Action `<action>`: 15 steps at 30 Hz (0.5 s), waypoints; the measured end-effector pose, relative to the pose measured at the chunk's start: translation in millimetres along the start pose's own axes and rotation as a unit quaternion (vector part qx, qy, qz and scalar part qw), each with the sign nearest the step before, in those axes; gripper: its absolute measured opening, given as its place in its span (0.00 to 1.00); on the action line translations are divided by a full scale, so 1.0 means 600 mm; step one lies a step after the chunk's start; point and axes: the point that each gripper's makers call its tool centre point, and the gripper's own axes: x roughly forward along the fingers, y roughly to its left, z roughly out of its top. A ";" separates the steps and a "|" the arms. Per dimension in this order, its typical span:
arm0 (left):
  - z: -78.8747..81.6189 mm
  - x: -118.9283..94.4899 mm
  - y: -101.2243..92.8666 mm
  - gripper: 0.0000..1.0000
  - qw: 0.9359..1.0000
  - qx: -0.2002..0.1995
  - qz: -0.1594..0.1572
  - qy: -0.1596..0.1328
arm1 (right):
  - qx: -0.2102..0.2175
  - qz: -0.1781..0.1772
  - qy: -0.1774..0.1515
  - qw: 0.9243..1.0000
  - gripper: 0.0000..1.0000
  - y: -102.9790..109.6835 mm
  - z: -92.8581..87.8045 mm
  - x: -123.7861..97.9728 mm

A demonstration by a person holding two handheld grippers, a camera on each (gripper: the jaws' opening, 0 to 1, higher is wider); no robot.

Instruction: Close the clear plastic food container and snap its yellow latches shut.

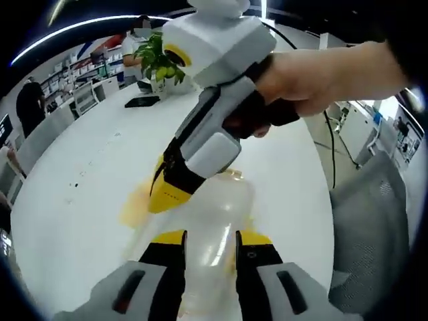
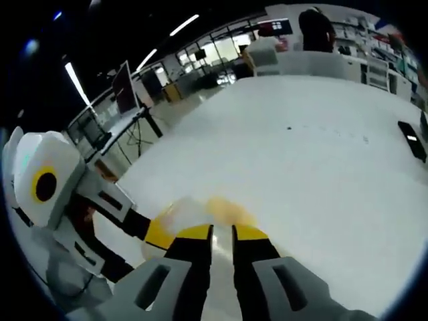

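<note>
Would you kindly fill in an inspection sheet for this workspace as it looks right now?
Surface: large white table, mostly bare.
Job's things: clear plastic container with yellow latches lies on the table, blurred; whether the latches are snapped cannot be told.
Clutter: dark flat object and a potted plant at the table's far end.
Grippers: left gripper has its jaws on either side of the container; right gripper has its jaws close together at the container's yellow edge, contact unclear.
Cables: black cable hangs past the table's edge.
Surroundings: grey chair, shelves, a monitor, people standing in the background.
</note>
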 end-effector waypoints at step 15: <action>-0.006 0.006 -0.023 0.27 0.995 0.100 0.003 0.017 | -0.055 0.004 0.031 0.998 0.18 -0.006 0.009 0.009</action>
